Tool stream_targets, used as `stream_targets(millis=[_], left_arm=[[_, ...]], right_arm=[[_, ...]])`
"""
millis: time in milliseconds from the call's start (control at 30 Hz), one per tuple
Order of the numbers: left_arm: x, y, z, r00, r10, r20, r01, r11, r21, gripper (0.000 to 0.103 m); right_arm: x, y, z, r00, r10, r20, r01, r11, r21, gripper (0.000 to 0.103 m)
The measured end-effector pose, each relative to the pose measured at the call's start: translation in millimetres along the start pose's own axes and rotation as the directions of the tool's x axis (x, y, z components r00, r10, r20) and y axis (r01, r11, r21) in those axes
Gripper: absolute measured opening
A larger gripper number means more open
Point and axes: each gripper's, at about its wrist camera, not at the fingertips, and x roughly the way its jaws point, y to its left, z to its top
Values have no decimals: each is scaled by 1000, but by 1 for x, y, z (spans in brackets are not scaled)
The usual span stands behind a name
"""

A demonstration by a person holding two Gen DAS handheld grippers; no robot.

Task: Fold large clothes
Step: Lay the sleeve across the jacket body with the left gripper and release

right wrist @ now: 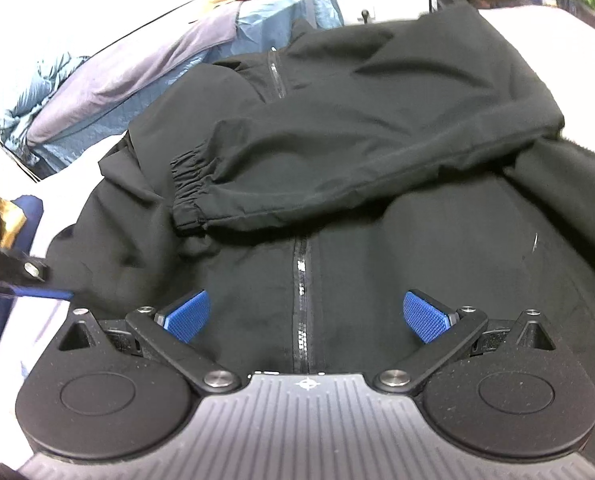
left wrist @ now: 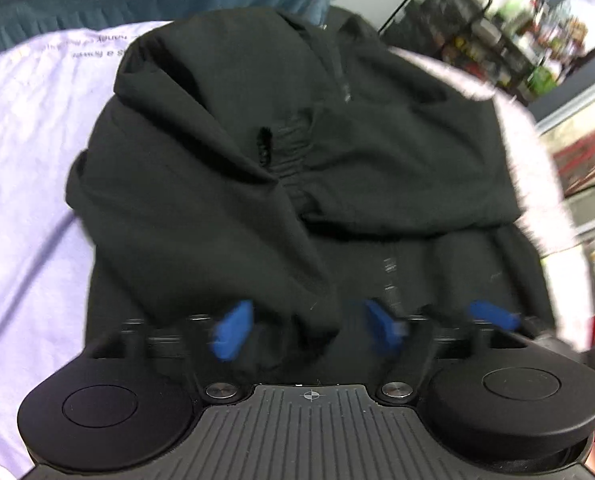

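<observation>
Left wrist view: the black jacket (left wrist: 297, 168) lies front-up on a pale lavender sheet (left wrist: 29, 168) that covers the work surface, and it fills most of the picture. The left gripper (left wrist: 309, 328) hangs just over the jacket's near hem. The frame is smeared, so its blue pads (left wrist: 233, 330) show as ghosted streaks, but they stand wide apart with no cloth pinched between them; it holds nothing. A sleeve (left wrist: 201, 200) lies diagonally across the chest from the jacket's left side, its gathered cuff near the centre zip, probably laid there to narrow the garment for a later fold.

Right wrist view: the right gripper (right wrist: 307, 316) also sits at the jacket's (right wrist: 437, 272) near hem, its jaws spread wide on either side of the zip (right wrist: 301, 300) and gripping nothing. Beyond it, the other sleeve (right wrist: 357, 152) crosses the chest from the jacket's right, its elastic cuff (right wrist: 187, 192) ending just left of the zip line. With both sleeves folded in, the 2 tools look placed to take the hem. Blue and purple garments (right wrist: 137, 80) are heaped beyond the jacket's collar.
</observation>
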Motion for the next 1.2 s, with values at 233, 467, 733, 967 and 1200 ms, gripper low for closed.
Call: stream_targets(millis=[233, 467, 733, 967, 1200], left_arm=[[-4, 17, -14, 998, 61, -1, -61, 997, 38, 103], [-32, 75, -36, 986, 164, -2, -164, 984, -75, 103], [-47, 95, -54, 974, 225, 13, -223, 971, -87, 103], [-45, 102, -63, 977, 215, 9, -212, 970, -117, 103], [-44, 113, -70, 976, 216, 0, -214, 966, -144, 103]], right_arm=[[0, -6, -8, 998, 65, -1, -64, 994, 88, 103], [8, 16, -15, 979, 203, -32, -200, 977, 75, 98], [40, 58, -33, 932, 331, -149, -316, 942, 115, 94], [65, 59, -40, 913, 362, -188, -314, 918, 243, 87], [76, 55, -35, 932, 322, -169, -269, 923, 274, 79]])
